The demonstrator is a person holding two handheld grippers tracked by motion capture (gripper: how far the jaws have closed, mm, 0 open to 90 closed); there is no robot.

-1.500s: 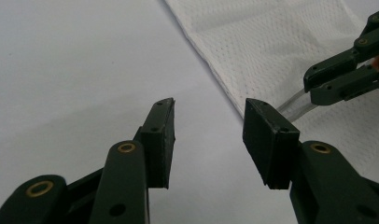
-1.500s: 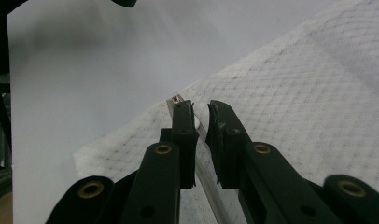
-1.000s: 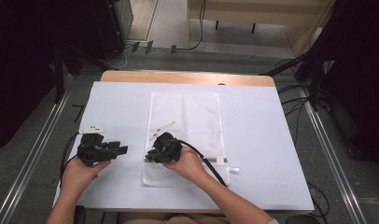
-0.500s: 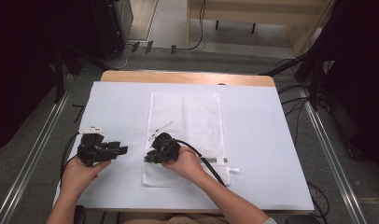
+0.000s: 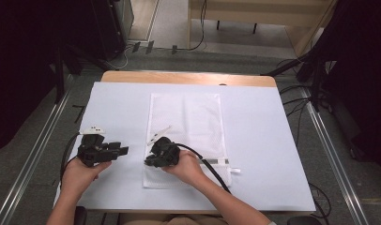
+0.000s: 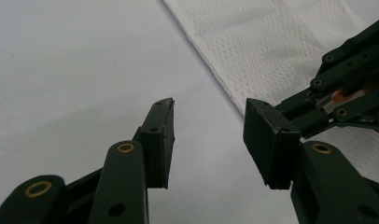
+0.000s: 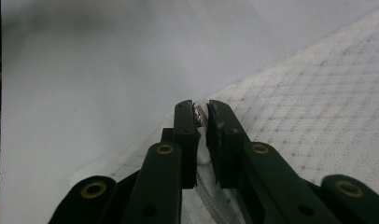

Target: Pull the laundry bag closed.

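Observation:
A white mesh bag [image 5: 186, 117] lies flat on the white sheet, its long side running away from me. My right gripper [image 5: 148, 162] rests on the bag's near left part and points left. In the right gripper view its jaws [image 7: 201, 109] have just been closing and now pinch the small metal zipper pull [image 7: 201, 116], with the zipper [image 7: 206, 196] trailing back under them. My left gripper [image 5: 125, 151] lies on the sheet left of the bag and points right. It [image 6: 208, 112] is open with nothing between its jaws, aimed at the bag's edge [image 6: 271, 37] and the right gripper [image 6: 346, 79].
The white sheet [image 5: 273, 140] covers most of the wooden table [image 5: 188, 77]. A small white tag [image 5: 93, 128] lies just behind the left gripper. A white strip [image 5: 160, 132] sits on the bag. The right gripper's black cable [image 5: 212, 166] trails across the bag's near corner.

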